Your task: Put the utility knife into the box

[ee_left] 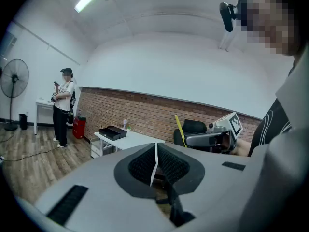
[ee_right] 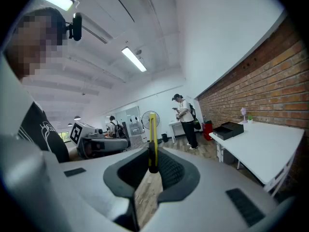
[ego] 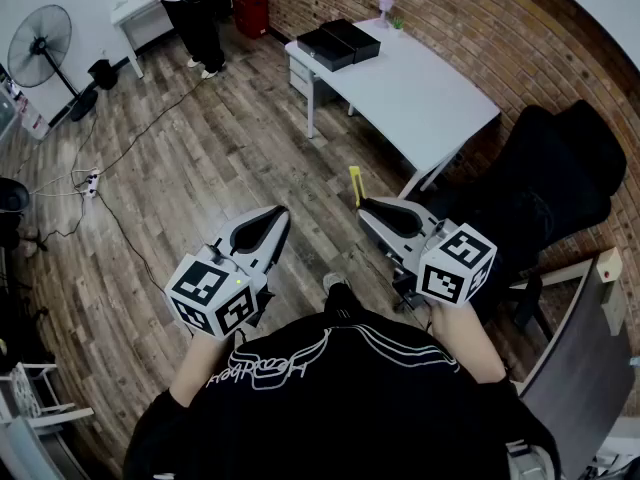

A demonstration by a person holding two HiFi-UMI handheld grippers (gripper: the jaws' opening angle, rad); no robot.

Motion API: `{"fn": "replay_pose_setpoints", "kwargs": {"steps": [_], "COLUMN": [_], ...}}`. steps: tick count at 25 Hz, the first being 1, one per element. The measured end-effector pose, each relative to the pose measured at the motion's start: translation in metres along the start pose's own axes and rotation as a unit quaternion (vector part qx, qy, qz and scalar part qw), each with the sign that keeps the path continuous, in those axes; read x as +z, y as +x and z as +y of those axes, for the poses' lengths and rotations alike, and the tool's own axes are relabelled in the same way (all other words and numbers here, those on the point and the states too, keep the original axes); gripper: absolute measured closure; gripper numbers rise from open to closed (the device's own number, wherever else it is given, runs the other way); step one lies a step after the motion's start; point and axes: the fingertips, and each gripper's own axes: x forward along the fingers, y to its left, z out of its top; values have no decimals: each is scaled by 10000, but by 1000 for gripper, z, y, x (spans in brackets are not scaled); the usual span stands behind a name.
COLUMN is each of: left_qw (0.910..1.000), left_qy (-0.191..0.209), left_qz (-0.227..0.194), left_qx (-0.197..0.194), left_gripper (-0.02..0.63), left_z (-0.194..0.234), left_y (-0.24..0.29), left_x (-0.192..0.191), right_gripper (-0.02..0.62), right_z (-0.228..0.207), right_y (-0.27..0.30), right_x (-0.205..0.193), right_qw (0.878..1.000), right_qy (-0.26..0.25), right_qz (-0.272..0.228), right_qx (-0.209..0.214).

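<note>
A: What is nearest?

B: The right tongs (ee_right: 153,165), held at chest height. They are narrowed onto the yellow utility knife (ee_right: 153,139), pinching it near its lower end, so most of the slim body stands up above the pads. The left tongs (ee_left: 155,159) are just beside them, pads pressed together with nothing between.

A: How will the knife handle?

B: I judge it light and stiff, with a smooth, narrow casing. Held so low, it could pivot or slide in the pads if swung fast. A hold nearer its middle would be steadier. I cannot tell whether the blade is out, so I would treat the top end as sharp.

A: And farther off?

B: A black office chair (ego: 550,183) is near the right tongs. Beyond it the white tabletop (ego: 425,103) runs along the brick wall, with the black box (ego: 338,43) at its far end, well apart from the knife. It looks open and shallow. Farthest away, a person (ego: 190,8) stands by another table near a floor fan (ego: 40,43).
</note>
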Motion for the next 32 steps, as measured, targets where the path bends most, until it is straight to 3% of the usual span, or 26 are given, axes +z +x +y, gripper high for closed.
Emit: {"fn": "replay_pose_setpoints", "kwargs": {"steps": [7,16,24,32], "left_qw": [9999,9998,9989,9961], "left_qy": [-50,-42,-201,-450], "left_qz": [-64,-17,280,621], "left_qx": [74,217,311,430], "left_gripper": [568,568,568,568], "left_z": [8,38,107,216], "left_y": [-3,19,71,166], "left_x": [2,9,6,27], "right_gripper": [535,535,535,534], "right_z": [-1,-33,-103,-221], "right_y": [6,33,93,185], "right_x": [0,6,11,38], "right_qw": [10000,10000,9992,9978], "right_qy": [-38,33,393,625], "right_qz": [68,38,5,214], "right_qx": [40,86,71,-69]}}
